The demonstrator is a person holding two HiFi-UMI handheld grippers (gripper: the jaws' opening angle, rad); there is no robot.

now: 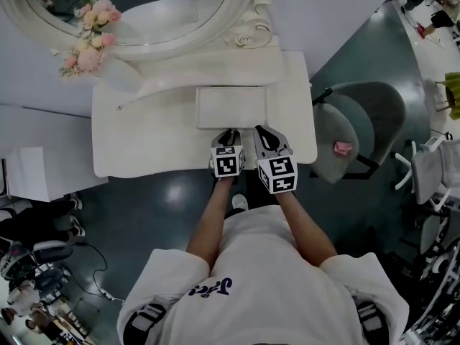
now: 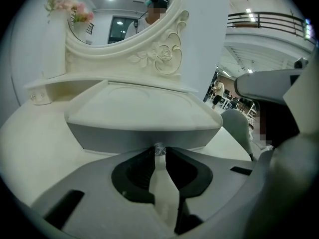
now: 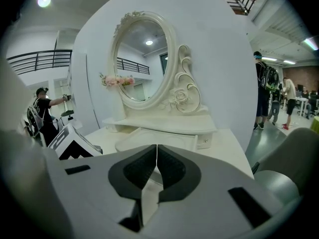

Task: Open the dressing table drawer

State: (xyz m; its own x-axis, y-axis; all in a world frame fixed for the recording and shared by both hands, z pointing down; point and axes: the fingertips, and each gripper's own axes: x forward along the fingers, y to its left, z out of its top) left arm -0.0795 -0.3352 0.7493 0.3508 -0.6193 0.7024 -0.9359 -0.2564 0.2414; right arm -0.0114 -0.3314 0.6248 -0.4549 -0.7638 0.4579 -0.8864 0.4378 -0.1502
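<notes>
The cream dressing table carries a low raised drawer unit at its middle. In the left gripper view the drawer's grey front fills the middle, and a small clear knob sits right at my jaw tips. My left gripper is shut on that knob, its pads pinching it from both sides. In the head view the left gripper reaches the drawer's front edge. Beside it, my right gripper hovers over the tabletop, shut with nothing in it.
An oval mirror with carved scrolls stands behind the drawer unit, pink flowers at its left. A grey chair with a small pink thing on it stands right of the table. People stand in the background.
</notes>
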